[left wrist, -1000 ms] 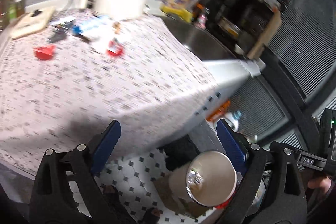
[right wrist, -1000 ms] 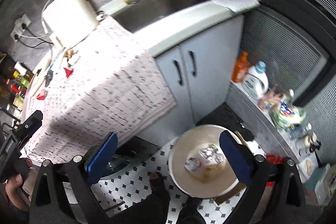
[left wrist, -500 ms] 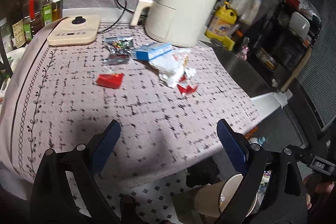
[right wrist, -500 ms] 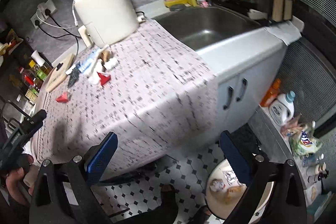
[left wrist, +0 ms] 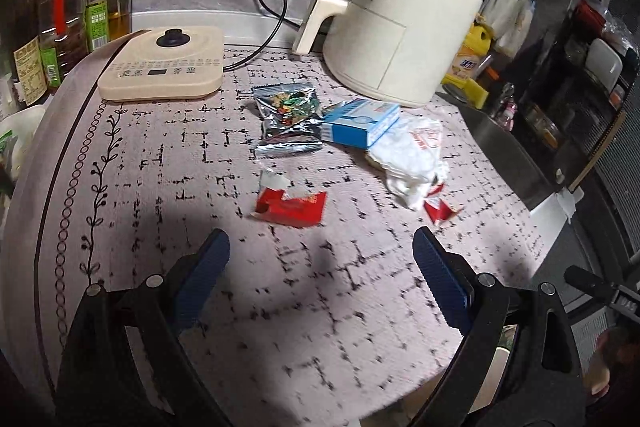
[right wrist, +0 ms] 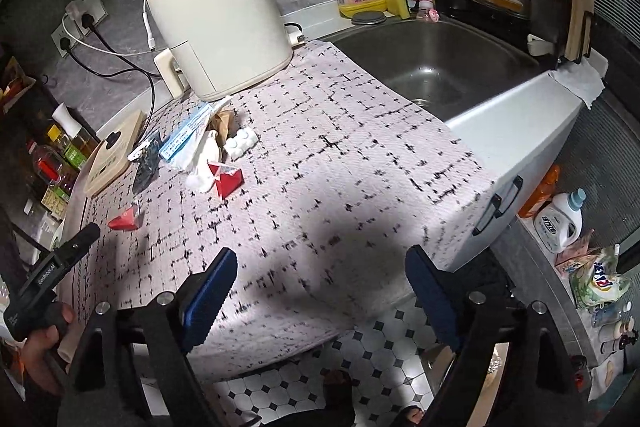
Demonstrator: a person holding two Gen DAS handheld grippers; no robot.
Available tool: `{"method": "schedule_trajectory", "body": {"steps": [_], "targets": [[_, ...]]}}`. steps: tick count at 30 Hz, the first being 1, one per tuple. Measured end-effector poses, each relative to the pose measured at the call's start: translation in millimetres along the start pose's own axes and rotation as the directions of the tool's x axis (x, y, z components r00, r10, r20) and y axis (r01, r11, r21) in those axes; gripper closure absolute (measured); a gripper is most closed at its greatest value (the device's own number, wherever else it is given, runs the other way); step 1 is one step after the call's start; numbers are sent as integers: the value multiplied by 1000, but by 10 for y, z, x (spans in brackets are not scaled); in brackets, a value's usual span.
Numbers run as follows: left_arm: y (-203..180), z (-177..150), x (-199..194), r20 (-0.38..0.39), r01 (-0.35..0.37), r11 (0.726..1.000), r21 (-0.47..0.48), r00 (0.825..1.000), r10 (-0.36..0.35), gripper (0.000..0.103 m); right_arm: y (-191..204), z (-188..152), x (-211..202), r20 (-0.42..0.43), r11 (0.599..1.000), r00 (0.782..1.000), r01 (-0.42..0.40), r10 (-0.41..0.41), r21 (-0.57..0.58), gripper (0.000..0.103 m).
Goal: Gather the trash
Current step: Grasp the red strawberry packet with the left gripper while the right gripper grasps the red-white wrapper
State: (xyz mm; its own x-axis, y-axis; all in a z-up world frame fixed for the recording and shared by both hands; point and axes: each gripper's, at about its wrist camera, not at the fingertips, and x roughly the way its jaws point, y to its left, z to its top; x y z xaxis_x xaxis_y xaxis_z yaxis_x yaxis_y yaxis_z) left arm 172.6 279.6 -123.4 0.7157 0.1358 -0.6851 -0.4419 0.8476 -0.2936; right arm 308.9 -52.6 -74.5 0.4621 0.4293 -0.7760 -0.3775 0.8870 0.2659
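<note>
Over a kitchen counter draped in a patterned tablecloth (left wrist: 168, 155), the left gripper (left wrist: 320, 267) hangs with its blue pads spread wide and nothing between them; the right gripper (right wrist: 320, 279) is likewise splayed and empty above the cloth's near edge. Nearest the left gripper lies a torn red wrapper (left wrist: 290, 203), flat on the cloth, its long axis running left to right across the left wrist view. Just to the right, a smaller red scrap (left wrist: 440, 209) sits against a crumpled white paper bag (left wrist: 412, 155). Beyond them a silver snack packet (left wrist: 288, 119), long axis pointing away toward the wall, touches a blue-and-white box (left wrist: 360, 123) angled across the bag's far end. Behind stand a beige induction cooker (left wrist: 160, 67) and a cream air fryer (left wrist: 400, 23), with the steel sink (right wrist: 440, 67) to the right.
</note>
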Motion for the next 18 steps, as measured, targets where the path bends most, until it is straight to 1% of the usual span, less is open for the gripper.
{"method": "schedule_trajectory", "body": {"steps": [2, 4, 9, 10, 11, 12, 13, 14, 15, 16, 18], "targets": [[48, 34, 107, -14, -11, 1000, 7, 1000, 11, 11, 45, 17, 75, 2, 1000, 1000, 1, -1, 21, 20], [86, 70, 214, -30, -23, 1000, 14, 999, 24, 11, 82, 32, 152, -15, 999, 1000, -8, 8, 39, 21], [117, 99, 404, -50, -39, 999, 30, 998, 41, 12, 252, 113, 292, -31, 1000, 1000, -2, 2, -7, 23], [129, 101, 445, -56, -41, 999, 29, 998, 42, 16, 291, 141, 332, -35, 1000, 999, -2, 1, -15, 24], [146, 115, 480, -65, -37, 999, 26, 997, 39, 22, 328, 168, 372, -40, 1000, 999, -2, 1, -23, 25], [161, 118, 528, -82, -34, 999, 22, 996, 36, 25, 361, 192, 409, -43, 1000, 999, -2, 0, -30, 27], [167, 118, 561, -94, -35, 999, 24, 995, 37, 31, 404, 224, 454, -45, 999, 999, -2, 0, -37, 27], [174, 118, 585, -100, -35, 999, 27, 994, 37, 39, 439, 250, 492, -46, 999, 999, -6, 4, -41, 28], [179, 115, 610, -107, -29, 999, 30, 994, 32, 44, 472, 274, 530, -50, 999, 999, -11, 8, -45, 29], [179, 114, 612, -101, -31, 999, 35, 994, 34, 52, 515, 299, 576, -53, 998, 999, -15, 12, -54, 30], [197, 121, 615, -100, -16, 999, 29, 995, 19, 54, 596, 340, 662, -62, 997, 998, -21, 16, -76, 33]]}}
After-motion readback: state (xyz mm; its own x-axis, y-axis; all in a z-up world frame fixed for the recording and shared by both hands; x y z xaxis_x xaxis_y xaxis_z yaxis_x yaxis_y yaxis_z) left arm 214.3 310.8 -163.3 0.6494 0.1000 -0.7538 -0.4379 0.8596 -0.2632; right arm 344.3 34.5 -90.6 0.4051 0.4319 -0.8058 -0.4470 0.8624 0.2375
